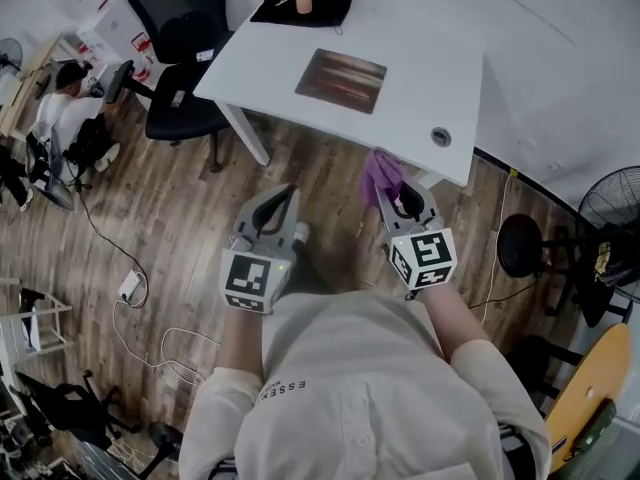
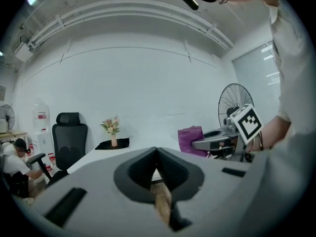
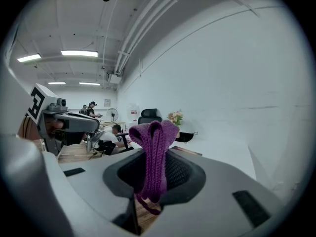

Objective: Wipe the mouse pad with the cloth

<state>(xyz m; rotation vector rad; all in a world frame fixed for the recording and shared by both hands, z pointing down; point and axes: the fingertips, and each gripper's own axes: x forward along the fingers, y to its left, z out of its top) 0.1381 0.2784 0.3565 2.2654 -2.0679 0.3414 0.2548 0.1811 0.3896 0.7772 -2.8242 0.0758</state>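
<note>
Left gripper (image 1: 280, 204) and right gripper (image 1: 404, 200) held side by side before the torso, jaws pointed forward.
The left jaws are seen closed together with nothing between them. The right jaws are clamped on a purple cloth (image 1: 381, 175), which is bunched above them. Both forearms are bent in close to the body.

Downward head view; gripper views tableward
</note>
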